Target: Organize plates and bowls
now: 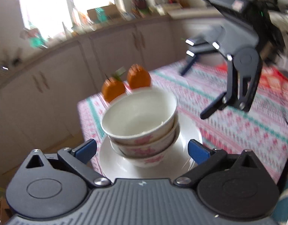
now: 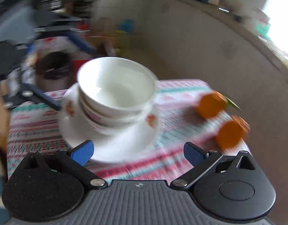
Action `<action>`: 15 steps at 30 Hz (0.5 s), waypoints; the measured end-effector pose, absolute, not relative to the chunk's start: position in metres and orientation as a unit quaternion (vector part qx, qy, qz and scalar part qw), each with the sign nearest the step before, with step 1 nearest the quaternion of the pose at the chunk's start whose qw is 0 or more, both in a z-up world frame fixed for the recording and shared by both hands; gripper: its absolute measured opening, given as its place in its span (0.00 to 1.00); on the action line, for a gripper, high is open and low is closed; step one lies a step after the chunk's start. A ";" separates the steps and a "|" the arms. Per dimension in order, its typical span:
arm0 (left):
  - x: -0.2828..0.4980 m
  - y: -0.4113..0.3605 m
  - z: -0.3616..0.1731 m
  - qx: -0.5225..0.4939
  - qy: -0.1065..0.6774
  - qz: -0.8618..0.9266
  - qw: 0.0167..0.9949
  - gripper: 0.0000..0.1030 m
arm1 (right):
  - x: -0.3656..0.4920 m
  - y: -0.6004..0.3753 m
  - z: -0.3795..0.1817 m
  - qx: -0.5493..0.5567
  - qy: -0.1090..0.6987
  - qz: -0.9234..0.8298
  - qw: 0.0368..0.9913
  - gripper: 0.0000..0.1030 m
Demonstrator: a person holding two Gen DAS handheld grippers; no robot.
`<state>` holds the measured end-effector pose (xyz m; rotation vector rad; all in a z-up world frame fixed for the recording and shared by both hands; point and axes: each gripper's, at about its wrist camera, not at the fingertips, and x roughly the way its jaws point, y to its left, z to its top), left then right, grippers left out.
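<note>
Bowls (image 1: 139,120), white with pink flowers, sit stacked on plate (image 1: 114,161).

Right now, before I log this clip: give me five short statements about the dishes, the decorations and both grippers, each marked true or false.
1. The bowls are stacked inside one another. True.
2. The bowl stack sits directly on the tablecloth. False: it rests on a white plate.
3. The left gripper is clamped on the top bowl. False: its jaws stand wide open, holding nothing.
4. Two orange decorations lie on the table beside the plate. True.
5. The right gripper holds the plate's rim. False: it is open, its fingers clear of the rim.
</note>
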<state>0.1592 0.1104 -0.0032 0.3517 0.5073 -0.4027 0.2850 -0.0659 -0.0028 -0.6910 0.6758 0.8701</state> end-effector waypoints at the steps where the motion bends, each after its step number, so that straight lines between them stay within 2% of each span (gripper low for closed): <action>1: 0.150 0.107 -0.001 0.163 0.240 -0.179 0.940 1.00 | 0.279 -0.072 0.000 -0.304 0.323 0.374 0.814 1.00; 7: 0.116 0.085 0.013 0.072 0.248 -0.081 0.963 0.99 | 0.234 -0.117 0.008 -0.157 0.360 0.181 0.902 1.00; 10: 0.106 0.071 0.021 0.026 0.265 -0.056 0.962 0.99 | 0.198 -0.130 0.010 -0.108 0.348 0.128 0.923 1.00; 15: 0.083 0.052 0.026 0.014 0.264 -0.003 0.964 1.00 | 0.146 -0.137 0.018 -0.067 0.319 0.093 0.941 1.00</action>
